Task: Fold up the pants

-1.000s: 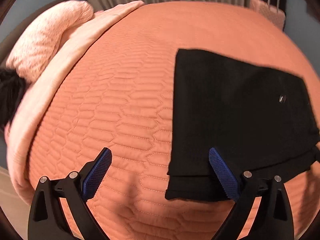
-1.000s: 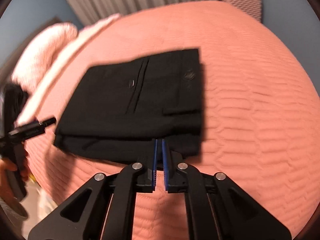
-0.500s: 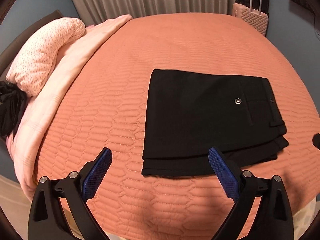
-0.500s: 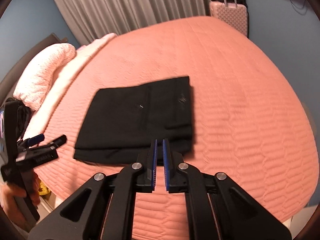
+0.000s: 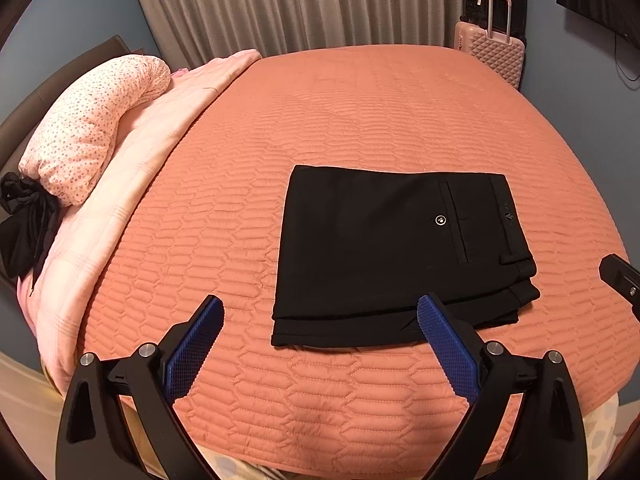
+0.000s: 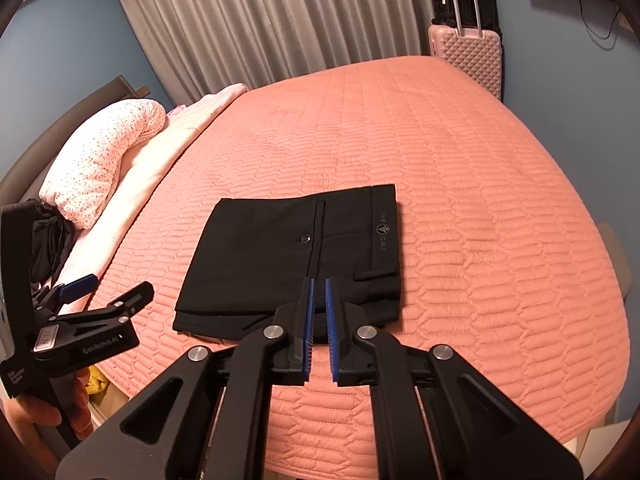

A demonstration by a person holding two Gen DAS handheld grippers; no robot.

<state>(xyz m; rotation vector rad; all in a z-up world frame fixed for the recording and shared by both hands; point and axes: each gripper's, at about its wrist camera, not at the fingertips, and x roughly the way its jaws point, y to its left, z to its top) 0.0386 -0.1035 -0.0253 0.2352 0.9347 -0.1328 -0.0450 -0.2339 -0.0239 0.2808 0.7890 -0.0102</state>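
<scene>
Folded pants (image 5: 392, 252) — open bedspread (image 5: 360, 112) all around

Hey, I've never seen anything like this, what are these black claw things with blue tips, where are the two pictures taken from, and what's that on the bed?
They are handheld grippers, one in each of a person's hands; no robot is involved. Each carries a wide-angle camera looking along its two fingers, so each picture is one gripper's own view. In the left one, the left gripper stands wide open. In the right one, the right gripper is nearly closed, with a thin gap and nothing between its blue pads. Neither holds anything. On the orange quilted bedspread lies a pair of black pants, folded into a flat rectangle. A spotted pillow sits at the head, and a pink suitcase stands beyond the bed.
</scene>
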